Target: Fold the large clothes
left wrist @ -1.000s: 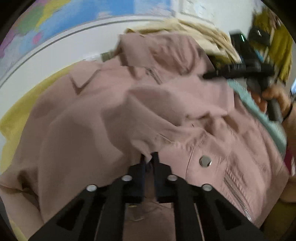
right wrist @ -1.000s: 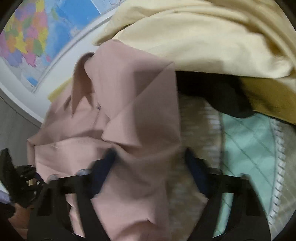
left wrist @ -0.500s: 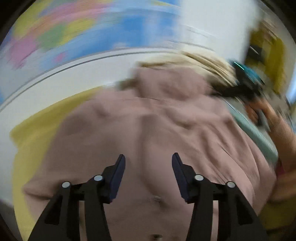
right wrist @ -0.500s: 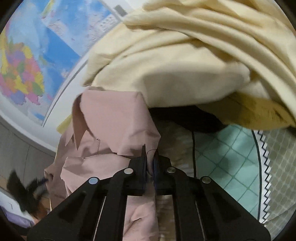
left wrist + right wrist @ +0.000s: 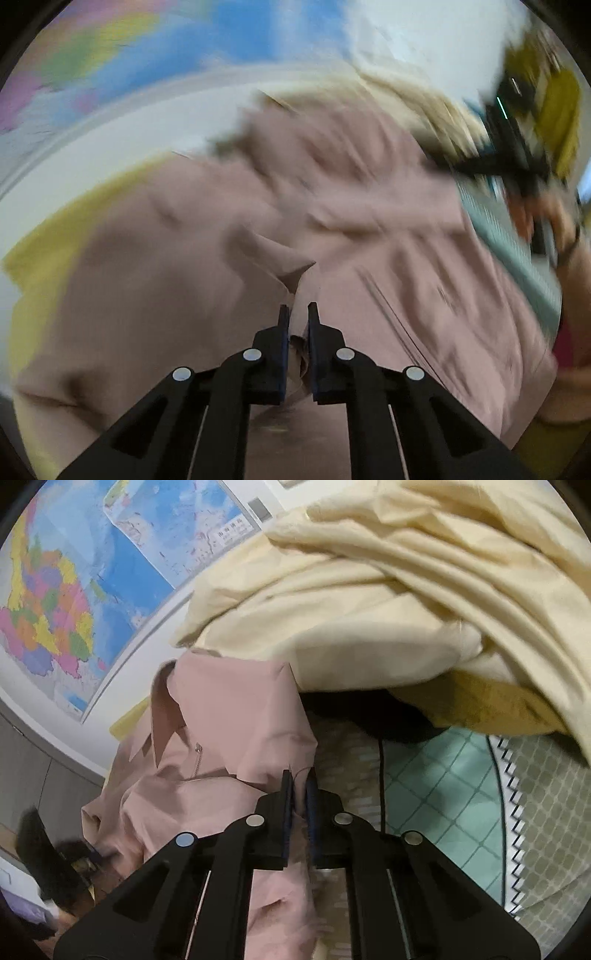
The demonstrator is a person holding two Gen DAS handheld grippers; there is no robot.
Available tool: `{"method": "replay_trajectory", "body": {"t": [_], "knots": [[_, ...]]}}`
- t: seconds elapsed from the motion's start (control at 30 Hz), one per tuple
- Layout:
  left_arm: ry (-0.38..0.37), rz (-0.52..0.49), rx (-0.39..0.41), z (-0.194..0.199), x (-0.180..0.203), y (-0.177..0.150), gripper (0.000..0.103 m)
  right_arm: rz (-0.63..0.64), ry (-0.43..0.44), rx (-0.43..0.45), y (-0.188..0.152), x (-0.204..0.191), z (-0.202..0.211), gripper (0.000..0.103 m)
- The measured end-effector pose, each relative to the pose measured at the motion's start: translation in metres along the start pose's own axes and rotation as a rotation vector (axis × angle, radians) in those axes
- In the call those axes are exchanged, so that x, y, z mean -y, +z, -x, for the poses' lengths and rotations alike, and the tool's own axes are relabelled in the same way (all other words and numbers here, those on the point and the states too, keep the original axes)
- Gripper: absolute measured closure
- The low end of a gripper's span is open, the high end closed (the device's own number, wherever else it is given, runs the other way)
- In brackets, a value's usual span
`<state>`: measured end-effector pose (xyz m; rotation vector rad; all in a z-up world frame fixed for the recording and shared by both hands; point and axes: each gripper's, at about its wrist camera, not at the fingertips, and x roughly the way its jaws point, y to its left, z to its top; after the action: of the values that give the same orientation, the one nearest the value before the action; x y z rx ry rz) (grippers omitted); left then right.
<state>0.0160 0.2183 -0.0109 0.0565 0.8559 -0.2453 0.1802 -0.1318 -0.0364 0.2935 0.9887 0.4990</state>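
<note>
A dusty-pink zip jacket (image 5: 184, 277) lies rumpled across most of the blurred left wrist view. My left gripper (image 5: 298, 308) is closing on a raised fold of it, and fabric is pinched between the pads. In the right wrist view the jacket (image 5: 229, 709) shows its collar and zip at centre left. My right gripper (image 5: 298, 775) is shut on the jacket's right edge by the shoulder. That gripper also shows as a black blur (image 5: 491, 162) at the upper right of the left wrist view, with a hand (image 5: 554, 218) behind it.
A heap of cream garments (image 5: 369, 609) lies just beyond the jacket, with a dark piece (image 5: 369, 712) under it. A teal checked mat (image 5: 443, 794) lies to the right. A yellow cloth (image 5: 40, 266) shows under the jacket's left side. A wall map (image 5: 74, 590) hangs behind.
My left gripper let go of the button-side hem, opened, then closed on a fold nearer the jacket's middle. My right gripper closed on the jacket's edge and lifted it slightly.
</note>
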Motion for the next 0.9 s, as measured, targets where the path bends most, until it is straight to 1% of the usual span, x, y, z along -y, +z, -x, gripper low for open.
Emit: {"method": "replay_trajectory", "body": {"t": [0.07,0.1,0.17,0.2,0.23,0.27,0.3,0.33,0.37,0.4,0.43,0.47,0.5,0.53,0.57,0.6,0.67,0.7,0.73,0.77,0.8,0.87,0.9], "knots": [[-0.011,0.073,0.036,0.011,-0.031,0.009,0.096,-0.016,0.002,0.025,0.004,0.003,0.003,0.098],[0.003,0.117,0.051,0.016,-0.050,0.012,0.096,-0.029,0.006,0.023,0.006,0.005,0.002,0.098],[0.078,0.199,0.033,0.014,-0.083,0.015,0.096,-0.038,-0.029,0.014,0.006,0.006,-0.002,0.098],[0.086,0.219,0.014,0.011,-0.093,0.015,0.091,-0.041,-0.047,0.010,0.005,0.007,-0.005,0.096],[0.099,0.243,-0.018,0.005,-0.104,0.014,0.087,-0.051,-0.066,0.000,0.003,0.008,-0.008,0.089],[0.121,0.258,-0.043,0.000,-0.109,0.012,0.086,-0.056,-0.085,-0.001,0.002,0.008,-0.008,0.085],[0.128,0.261,-0.068,-0.006,-0.111,0.010,0.084,-0.050,-0.108,0.010,0.001,0.006,-0.005,0.075],[0.120,0.256,-0.083,-0.011,-0.111,0.010,0.074,-0.018,-0.123,0.039,-0.001,-0.003,0.001,0.063],[0.110,0.249,-0.092,-0.013,-0.111,0.008,0.067,0.014,-0.132,0.065,-0.004,-0.010,0.007,0.059],[0.105,0.238,-0.094,-0.016,-0.108,0.006,0.053,0.063,-0.139,0.090,-0.007,-0.023,0.014,0.057],[0.093,0.224,-0.088,-0.019,-0.105,0.007,0.047,0.130,-0.131,0.103,-0.011,-0.039,0.019,0.056],[0.083,0.202,-0.078,-0.021,-0.100,0.006,0.047,0.178,-0.120,0.107,-0.015,-0.052,0.021,0.054],[0.077,0.190,-0.077,-0.024,-0.095,0.006,0.047,0.249,-0.108,0.100,-0.021,-0.071,0.020,0.045],[0.066,0.173,-0.078,-0.025,-0.094,0.004,0.047,0.300,-0.097,0.087,-0.026,-0.084,0.017,0.041],[0.063,0.165,-0.078,-0.028,-0.092,0.004,0.047,0.391,-0.080,0.059,-0.035,-0.107,0.007,0.042],[0.063,0.150,-0.083,-0.032,-0.088,0.004,0.049,0.445,-0.081,0.043,-0.042,-0.121,-0.001,0.043],[0.087,0.122,-0.108,-0.043,-0.081,0.006,0.053,0.547,-0.079,-0.011,-0.057,-0.146,-0.026,0.056],[0.095,0.118,-0.116,-0.047,-0.080,0.006,0.054,0.588,-0.085,-0.040,-0.063,-0.154,-0.040,0.070],[0.098,0.117,-0.118,-0.048,-0.080,0.006,0.054,0.606,-0.089,-0.065,-0.067,-0.157,-0.051,0.080],[0.098,0.120,-0.111,-0.045,-0.081,0.006,0.054,0.615,-0.100,-0.108,-0.070,-0.159,-0.066,0.086],[0.103,0.128,-0.085,-0.036,-0.083,0.004,0.054,0.617,-0.121,-0.138,-0.071,-0.159,-0.077,0.099],[0.139,0.134,-0.013,-0.009,-0.091,-0.002,0.050,0.583,-0.160,-0.156,-0.065,-0.148,-0.088,0.099],[0.173,0.140,0.020,0.006,-0.097,-0.007,0.044,0.561,-0.158,-0.156,-0.061,-0.143,-0.088,0.099]]}}
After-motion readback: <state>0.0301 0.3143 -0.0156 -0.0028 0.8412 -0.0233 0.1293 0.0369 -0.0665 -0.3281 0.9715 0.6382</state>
